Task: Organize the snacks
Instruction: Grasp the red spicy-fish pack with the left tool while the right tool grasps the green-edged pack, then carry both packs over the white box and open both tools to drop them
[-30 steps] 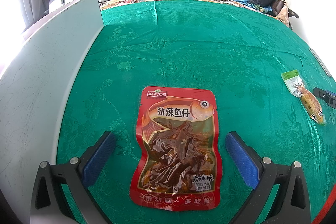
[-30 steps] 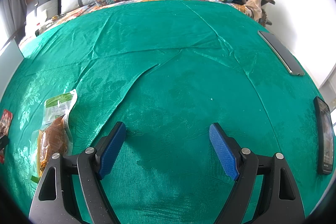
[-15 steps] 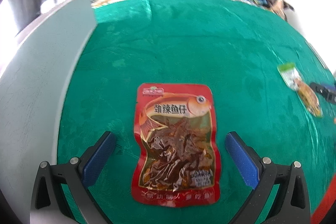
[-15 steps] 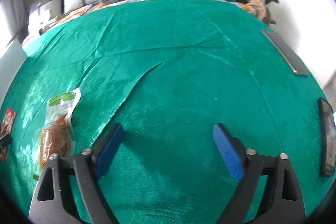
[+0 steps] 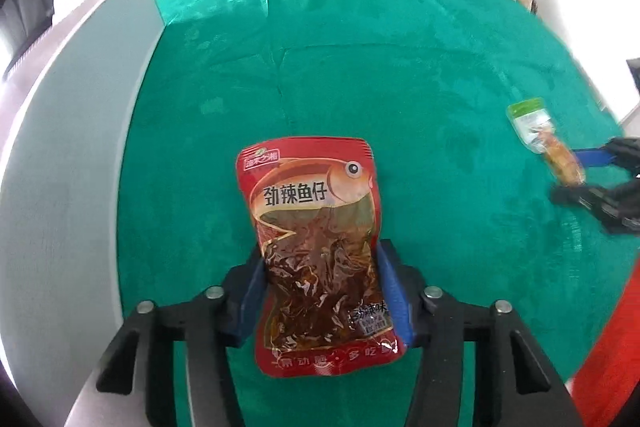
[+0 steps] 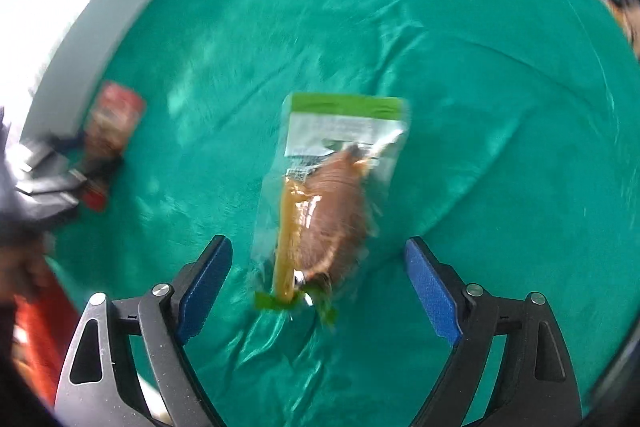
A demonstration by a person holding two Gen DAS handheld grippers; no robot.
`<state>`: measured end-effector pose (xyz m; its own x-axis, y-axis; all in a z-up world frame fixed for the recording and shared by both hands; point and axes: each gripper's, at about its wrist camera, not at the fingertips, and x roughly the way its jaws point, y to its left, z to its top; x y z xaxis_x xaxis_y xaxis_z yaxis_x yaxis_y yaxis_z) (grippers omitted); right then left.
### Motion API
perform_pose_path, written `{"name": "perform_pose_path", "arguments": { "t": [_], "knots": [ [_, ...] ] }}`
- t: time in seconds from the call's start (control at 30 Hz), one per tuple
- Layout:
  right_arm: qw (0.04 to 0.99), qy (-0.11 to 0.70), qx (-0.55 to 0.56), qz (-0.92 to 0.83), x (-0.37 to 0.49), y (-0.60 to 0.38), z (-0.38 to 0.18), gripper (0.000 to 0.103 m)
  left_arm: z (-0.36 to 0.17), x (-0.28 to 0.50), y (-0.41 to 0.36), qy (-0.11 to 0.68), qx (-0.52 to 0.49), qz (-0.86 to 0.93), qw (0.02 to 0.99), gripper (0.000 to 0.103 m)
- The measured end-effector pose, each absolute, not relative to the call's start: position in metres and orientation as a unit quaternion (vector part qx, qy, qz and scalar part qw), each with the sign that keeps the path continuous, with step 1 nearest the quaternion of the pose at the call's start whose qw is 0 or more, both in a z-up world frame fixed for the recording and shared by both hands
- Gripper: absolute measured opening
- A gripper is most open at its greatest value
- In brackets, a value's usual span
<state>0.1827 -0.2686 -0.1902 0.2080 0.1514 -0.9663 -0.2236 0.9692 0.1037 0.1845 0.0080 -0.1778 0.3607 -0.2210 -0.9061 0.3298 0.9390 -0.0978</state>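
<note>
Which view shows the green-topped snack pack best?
Right wrist: the green-topped pack lies mid-frame between the open, closing right gripper, though blurred. Left wrist shows it only small at the right edge, by that gripper's blue pad.

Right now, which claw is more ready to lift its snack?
The left claw. Its closing pads already touch both sides of the red fish snack. The right claw is also closing, but its pads are clear of the clear-and-green packet.
</note>
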Motion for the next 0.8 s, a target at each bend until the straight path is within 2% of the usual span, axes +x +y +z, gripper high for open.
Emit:
{"name": "perform_pose_path", "arguments": {
  "t": [0.03, 0.1, 0.13, 0.3, 0.43, 0.6, 0.7, 0.8],
  "knots": [
    [0.785, 0.608, -0.058, 0.105, 0.181, -0.264, -0.188, 0.046, -0.176, 0.178, 0.01, 0.535, 0.039, -0.172, 0.826, 0.051],
    [0.793, 0.601, -0.048, 0.082, 0.18, -0.271, -0.179, 0.031, -0.166, 0.166, 0.013, 0.523, 0.019, -0.183, 0.832, 0.051],
    [0.791, 0.605, -0.011, 0.092, 0.18, -0.281, -0.176, 0.029, -0.162, 0.161, 0.014, 0.518, 0.009, -0.188, 0.835, 0.051],
    [0.797, 0.591, 0.067, 0.1, 0.167, -0.311, -0.153, 0.029, -0.125, 0.143, 0.023, 0.484, -0.063, -0.21, 0.847, 0.051],
    [0.812, 0.56, 0.087, 0.138, 0.158, -0.295, -0.107, 0.029, -0.08, 0.133, 0.051, 0.447, -0.117, -0.215, 0.86, 0.051],
    [0.821, 0.513, 0.081, 0.235, 0.157, -0.21, -0.041, 0.029, -0.03, 0.131, 0.136, 0.415, -0.128, -0.161, 0.886, 0.052],
    [0.811, 0.49, 0.085, 0.307, 0.162, -0.138, -0.01, 0.029, -0.021, 0.129, 0.197, 0.417, -0.114, -0.091, 0.897, 0.052],
    [0.788, 0.483, 0.089, 0.37, 0.163, -0.059, 0.004, 0.029, -0.027, 0.124, 0.248, 0.43, -0.102, -0.024, 0.897, 0.059]
  ]
}}
